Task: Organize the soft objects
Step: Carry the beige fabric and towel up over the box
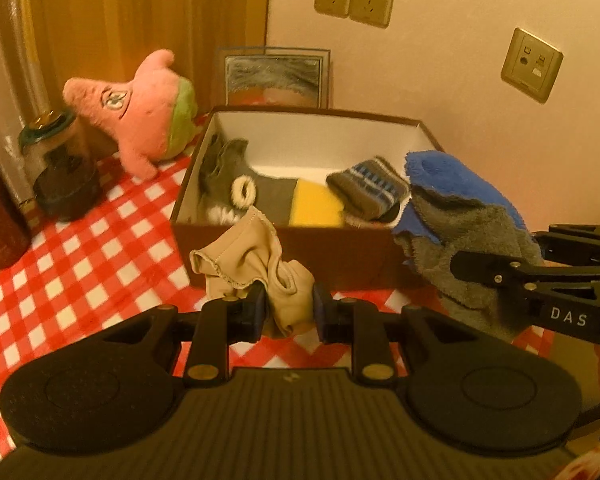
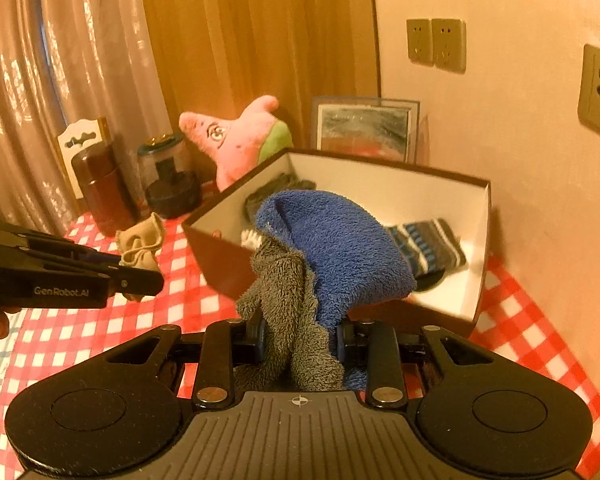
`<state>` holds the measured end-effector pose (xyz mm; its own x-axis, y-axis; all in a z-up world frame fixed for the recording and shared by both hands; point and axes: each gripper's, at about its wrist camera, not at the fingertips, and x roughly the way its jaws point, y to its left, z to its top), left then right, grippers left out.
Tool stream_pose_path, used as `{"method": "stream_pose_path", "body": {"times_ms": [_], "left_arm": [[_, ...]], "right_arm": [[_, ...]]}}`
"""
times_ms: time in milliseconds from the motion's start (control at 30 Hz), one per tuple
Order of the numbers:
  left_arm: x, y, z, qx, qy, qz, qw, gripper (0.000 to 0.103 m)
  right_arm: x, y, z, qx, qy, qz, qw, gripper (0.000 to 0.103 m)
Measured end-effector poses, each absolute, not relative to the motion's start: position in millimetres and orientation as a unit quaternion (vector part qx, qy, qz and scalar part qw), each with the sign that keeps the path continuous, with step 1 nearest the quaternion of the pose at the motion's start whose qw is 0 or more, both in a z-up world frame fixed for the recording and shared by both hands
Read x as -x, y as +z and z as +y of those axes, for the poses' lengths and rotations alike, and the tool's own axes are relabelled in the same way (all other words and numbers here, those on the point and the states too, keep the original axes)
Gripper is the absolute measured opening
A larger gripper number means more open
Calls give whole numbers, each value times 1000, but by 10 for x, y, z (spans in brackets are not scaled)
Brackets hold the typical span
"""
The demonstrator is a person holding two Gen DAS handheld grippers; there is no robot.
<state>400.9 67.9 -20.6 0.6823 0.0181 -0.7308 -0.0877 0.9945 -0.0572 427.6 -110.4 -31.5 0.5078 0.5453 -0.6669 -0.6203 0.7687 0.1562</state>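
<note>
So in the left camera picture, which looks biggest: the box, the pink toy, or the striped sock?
1. Box
2. Pink toy
3. Striped sock

That is only how they look; the toy sits farther back.

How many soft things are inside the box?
4 that I can see: a grey furry piece at the left of the box, a grey cloth, a yellow one beside it, and a striped sock on the right. More may be hidden underneath.

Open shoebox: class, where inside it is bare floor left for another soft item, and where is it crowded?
The shoebox has bare white floor along its back wall, behind the grey garment, yellow cloth and striped sock. The front half is crowded with those three.
</note>
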Motion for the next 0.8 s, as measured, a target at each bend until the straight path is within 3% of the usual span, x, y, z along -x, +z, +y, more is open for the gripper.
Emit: {"method": "stream_pose_path", "body": {"times_ms": [800], "left_arm": [[-5084, -158, 562, 6, -3, 390, 921, 22]], "right_arm": [[-5192, -311, -1120, 67, 326, 344, 878, 31]]}}
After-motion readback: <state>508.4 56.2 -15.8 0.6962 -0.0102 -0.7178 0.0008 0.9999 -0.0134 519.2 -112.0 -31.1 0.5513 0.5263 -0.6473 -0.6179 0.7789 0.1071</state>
